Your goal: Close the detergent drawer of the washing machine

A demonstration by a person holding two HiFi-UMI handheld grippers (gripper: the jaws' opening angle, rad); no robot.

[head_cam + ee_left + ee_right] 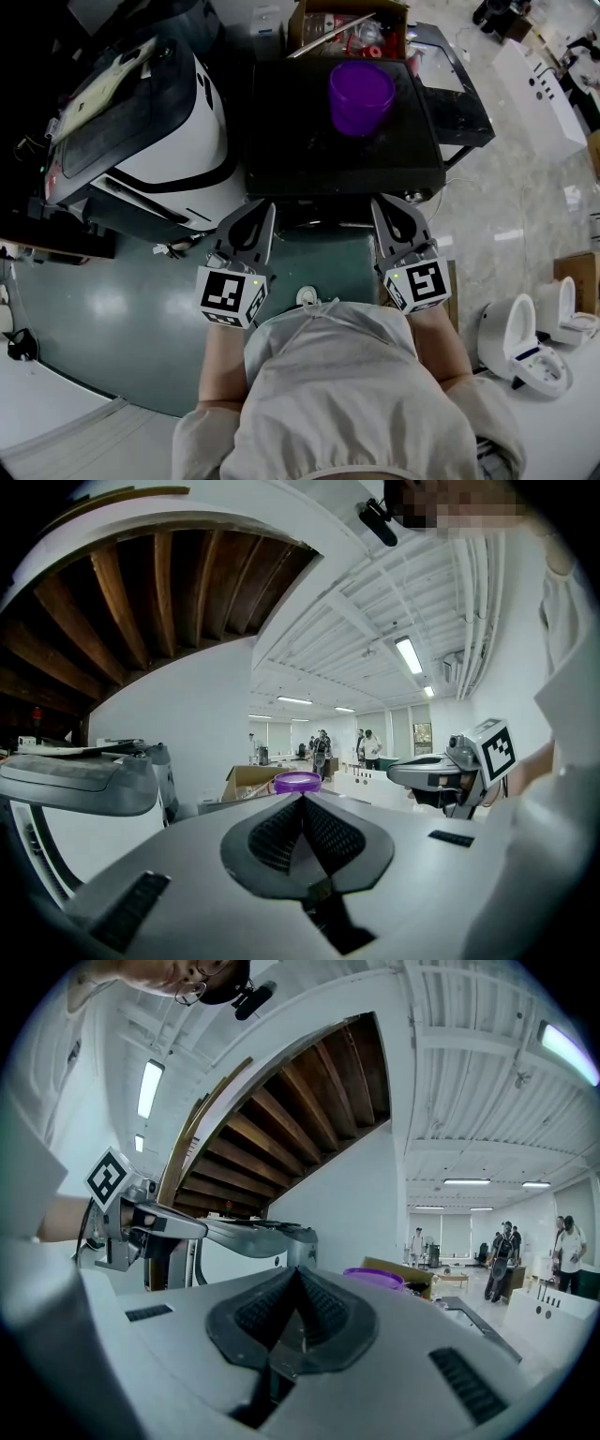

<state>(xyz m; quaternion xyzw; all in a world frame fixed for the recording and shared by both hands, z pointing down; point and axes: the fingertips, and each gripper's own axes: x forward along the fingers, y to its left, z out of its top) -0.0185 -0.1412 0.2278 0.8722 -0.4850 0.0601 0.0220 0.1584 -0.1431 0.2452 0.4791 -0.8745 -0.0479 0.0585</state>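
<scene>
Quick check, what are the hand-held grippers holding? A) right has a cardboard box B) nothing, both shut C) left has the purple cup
B: the left hand-held gripper and the right hand-held gripper each show jaws together with nothing between; the purple cup stands apart on the black machine top.

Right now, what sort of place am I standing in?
Probably a large open test lab or workshop: ceiling strip lights, toilets standing loose, and an open cardboard box of parts.
</scene>
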